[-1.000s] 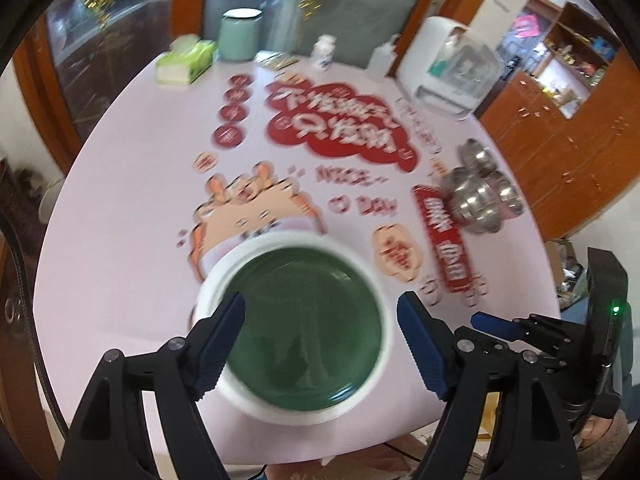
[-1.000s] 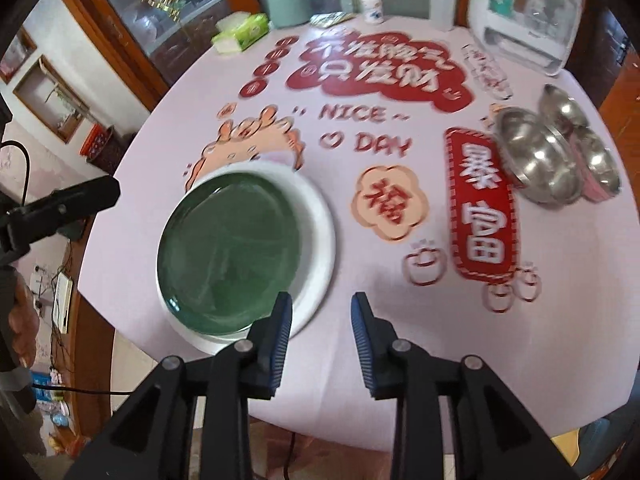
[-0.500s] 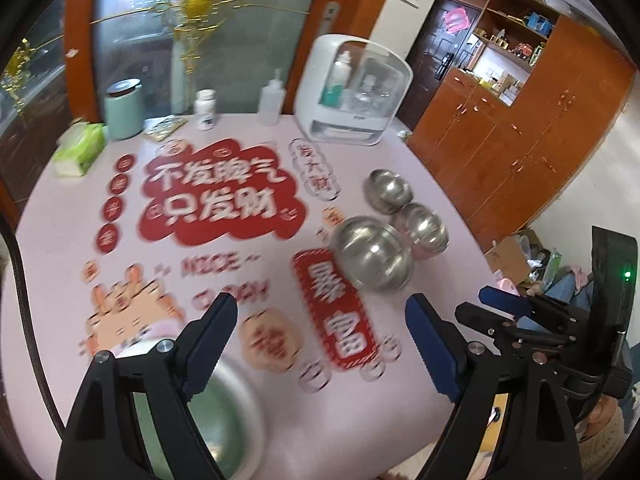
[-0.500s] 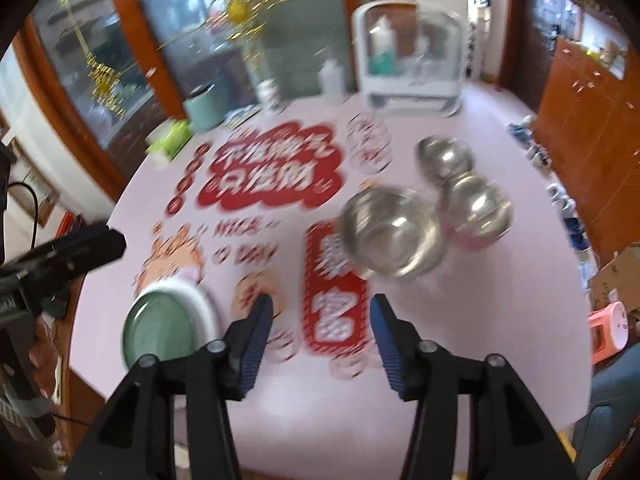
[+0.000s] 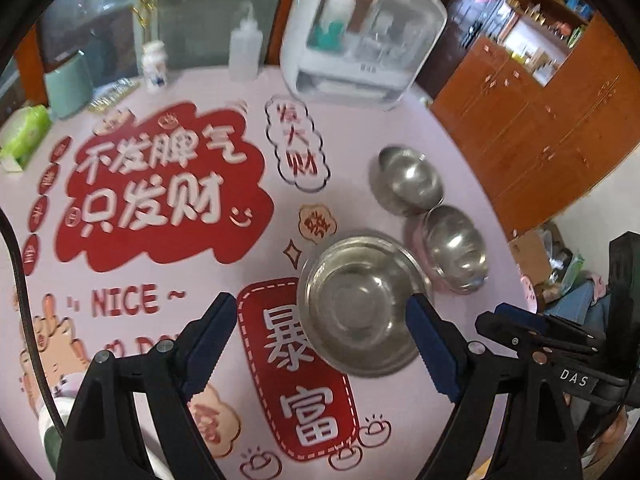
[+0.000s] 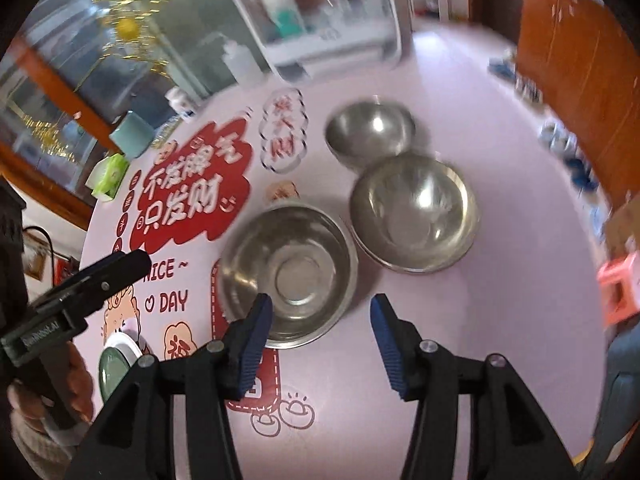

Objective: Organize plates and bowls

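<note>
Pink vinyl covers the round table [image 5: 168, 432], printed with red Chinese lettering, and everything the task concerns sits on it. Largest of the steel pieces is the wide shallow stainless bowl [image 6: 288, 276], lying nearest both grippers, on the top end of the red vertical banner print. Next down in size, the deep round stainless bowl [image 6: 414, 212] rests just beside it on the right, resting in what looks like a pink dish; whether their rims touch I cannot tell. Smallest, the far stainless bowl [image 6: 370, 132] stands just behind that one, close to the white dish cabinet [image 5: 360, 40]. None of the three bowls is nested in another, so the bowl half of the job looks undone.

At the table's left edge, the dark green round plate [image 6: 114, 368] lies stacked on the white round plate [image 6: 130, 343], which suggests the plates are already gathered.

The left gripper [image 5: 320, 344] hangs spread wide and empty, its blue pads either side of the shallow bowl in its own view, above the table. The right gripper [image 6: 320, 332] is likewise parted and holds nothing, hovering over the near rim of the same bowl. My judgement: roughly half is done, and what is left is stacking the three bowls, smaller into larger
</note>
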### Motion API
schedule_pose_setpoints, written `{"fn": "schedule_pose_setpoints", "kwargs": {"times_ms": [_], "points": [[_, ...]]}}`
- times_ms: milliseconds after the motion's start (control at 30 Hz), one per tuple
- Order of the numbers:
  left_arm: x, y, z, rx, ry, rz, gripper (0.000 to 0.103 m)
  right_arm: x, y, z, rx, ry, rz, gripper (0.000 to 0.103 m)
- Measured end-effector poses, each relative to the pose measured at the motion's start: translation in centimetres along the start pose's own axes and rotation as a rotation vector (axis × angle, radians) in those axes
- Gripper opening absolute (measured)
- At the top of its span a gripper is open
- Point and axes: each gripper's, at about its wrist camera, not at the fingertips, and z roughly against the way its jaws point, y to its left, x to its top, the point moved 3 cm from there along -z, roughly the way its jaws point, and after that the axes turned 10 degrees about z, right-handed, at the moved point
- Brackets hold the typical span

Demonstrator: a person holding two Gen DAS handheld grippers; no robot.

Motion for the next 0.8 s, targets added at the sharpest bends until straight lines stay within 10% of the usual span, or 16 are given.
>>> {"fn": "schedule_pose_setpoints", "kwargs": {"times_ms": [300, 800], "points": [[0.8, 0.5, -7.1, 0.017, 0.119, 0.012, 0.078, -0.3, -1.6, -6.1, 0.071, 0.125, -0.044, 0.051], [0.0, 1.3, -10.6, 0.037, 0.224, -0.009, 0.009, 0.4, -1.8, -9.1, 0.068, 0.165, -0.016, 0.013]]}}
